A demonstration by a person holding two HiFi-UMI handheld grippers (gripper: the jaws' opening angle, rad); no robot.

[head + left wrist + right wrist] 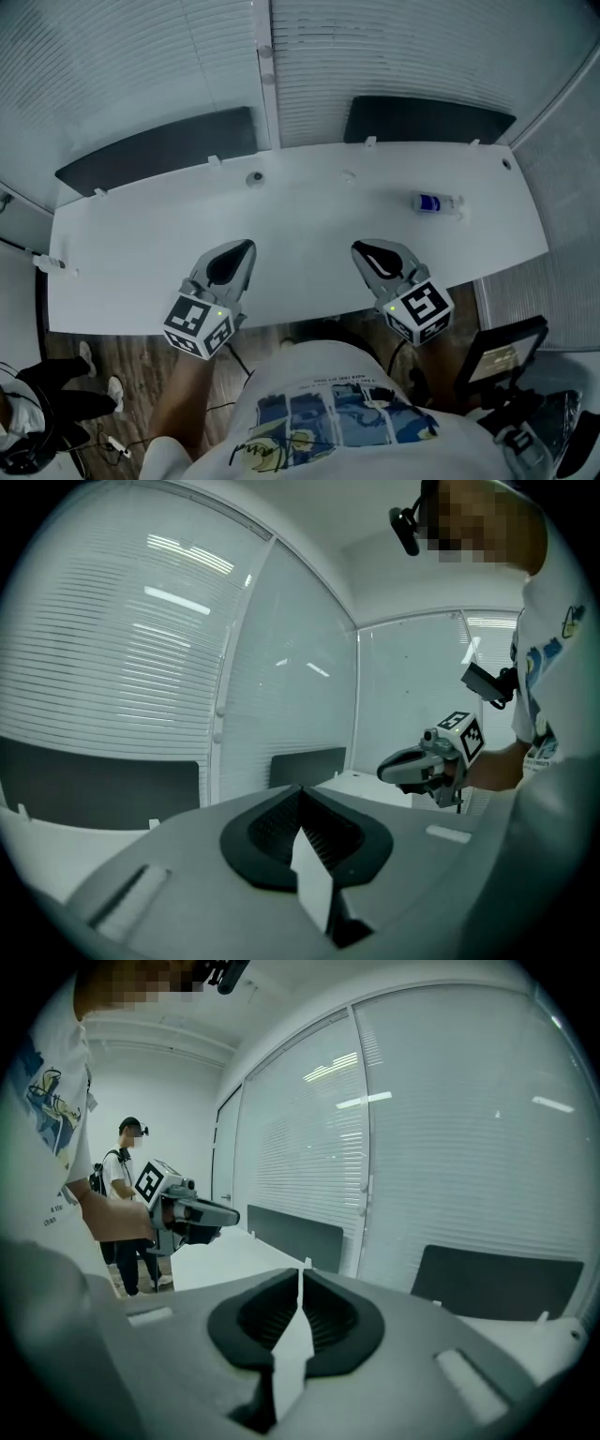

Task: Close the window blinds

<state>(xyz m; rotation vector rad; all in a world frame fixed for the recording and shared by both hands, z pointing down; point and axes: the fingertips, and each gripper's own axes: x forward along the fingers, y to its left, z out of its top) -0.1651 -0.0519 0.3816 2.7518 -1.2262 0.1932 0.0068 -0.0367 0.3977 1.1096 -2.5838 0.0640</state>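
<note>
Closest to me is the wearer's white printed T-shirt (328,403). Just beyond it, my left gripper (246,246) and right gripper (358,248) hover over the near edge of the long white desk (131,253), each with its jaws together on nothing. A small clear bottle with a blue label (437,203) lies at the desk's right. The white slatted window blinds (403,56) hang lowered behind two dark grey desk screens (159,148), well apart from both tongs.

No word or number here reads clearly; the cubes on the left tongs (245,247) and right tongs (359,248) bear only black-and-white square markers; the line of small print on the person's shirt (337,412) is too fine to read; the blue label of the bottle (437,203) on the table (309,225) is blurred.
</note>
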